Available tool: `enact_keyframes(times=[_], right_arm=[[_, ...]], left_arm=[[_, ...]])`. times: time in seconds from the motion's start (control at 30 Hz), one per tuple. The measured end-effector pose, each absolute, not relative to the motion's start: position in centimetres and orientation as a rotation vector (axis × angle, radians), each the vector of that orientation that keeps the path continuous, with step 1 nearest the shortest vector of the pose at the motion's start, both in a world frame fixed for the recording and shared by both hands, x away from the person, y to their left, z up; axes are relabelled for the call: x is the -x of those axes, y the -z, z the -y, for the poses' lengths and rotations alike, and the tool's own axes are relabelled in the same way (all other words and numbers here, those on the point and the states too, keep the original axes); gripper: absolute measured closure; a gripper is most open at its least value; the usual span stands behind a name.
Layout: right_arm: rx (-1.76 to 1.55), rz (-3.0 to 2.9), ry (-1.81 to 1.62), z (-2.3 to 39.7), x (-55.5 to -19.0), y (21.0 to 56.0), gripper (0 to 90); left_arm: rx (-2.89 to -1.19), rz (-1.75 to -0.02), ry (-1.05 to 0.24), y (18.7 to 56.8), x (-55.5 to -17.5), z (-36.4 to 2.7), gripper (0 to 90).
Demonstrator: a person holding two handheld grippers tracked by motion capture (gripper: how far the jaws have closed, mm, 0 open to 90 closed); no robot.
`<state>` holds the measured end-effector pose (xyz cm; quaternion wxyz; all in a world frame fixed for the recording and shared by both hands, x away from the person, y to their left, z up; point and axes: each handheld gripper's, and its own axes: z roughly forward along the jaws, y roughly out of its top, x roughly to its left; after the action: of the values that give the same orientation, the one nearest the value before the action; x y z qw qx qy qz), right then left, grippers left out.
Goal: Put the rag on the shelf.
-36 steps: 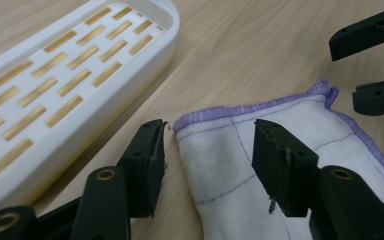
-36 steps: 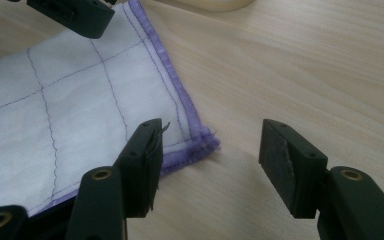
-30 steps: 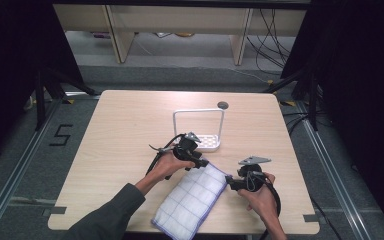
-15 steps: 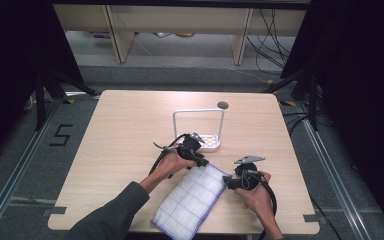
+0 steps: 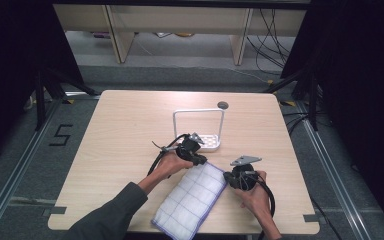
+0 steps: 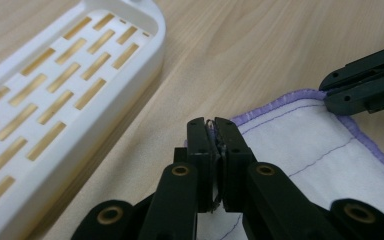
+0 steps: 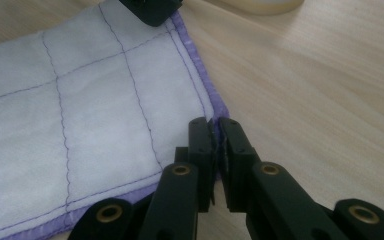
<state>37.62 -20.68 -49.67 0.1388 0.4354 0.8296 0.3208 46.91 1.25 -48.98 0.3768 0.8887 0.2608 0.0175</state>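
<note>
cloth [image 5: 192,197] – soft, light, limp, I expect sag | left gripper [image 6: 214,131] pinching its far corner | right gripper [image 7: 216,131] pinching hem corner – near table's [image 5: 130,125] front edge

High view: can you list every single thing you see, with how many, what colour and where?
cloth: one, white with purple edge and stitched squares, flat at the near middle of the table
rack: one, white, slotted base with a tall wire handle, mid-table just beyond the cloth
table: one, pale wood, with a small round hole near its far edge
shelving: pale wood, on the floor beyond the table
left gripper: one, black, fingers just closed on the cloth's far corner
right gripper: one, black, fingers just closed on the cloth's right corner
hands: two, one on each gripper, entering from the near edge
</note>
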Motion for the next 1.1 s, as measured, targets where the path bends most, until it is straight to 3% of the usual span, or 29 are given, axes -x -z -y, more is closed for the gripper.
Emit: enact_keyframes(times=[0.6, 1.1], right_arm=[[-1.099, -2.309, -1.090, 20.3, -36.0, 44.0, 87.2], [-0.954, -2.251, -1.171, 19.2, -34.1, 37.3, 87.3]], left_arm=[[-2.115, -0.578, -0.101, 42.0, -43.9, -5.3, 86.2], [-2.039, -0.499, -0.174, 35.5, -40.2, -7.9, 86.1]])
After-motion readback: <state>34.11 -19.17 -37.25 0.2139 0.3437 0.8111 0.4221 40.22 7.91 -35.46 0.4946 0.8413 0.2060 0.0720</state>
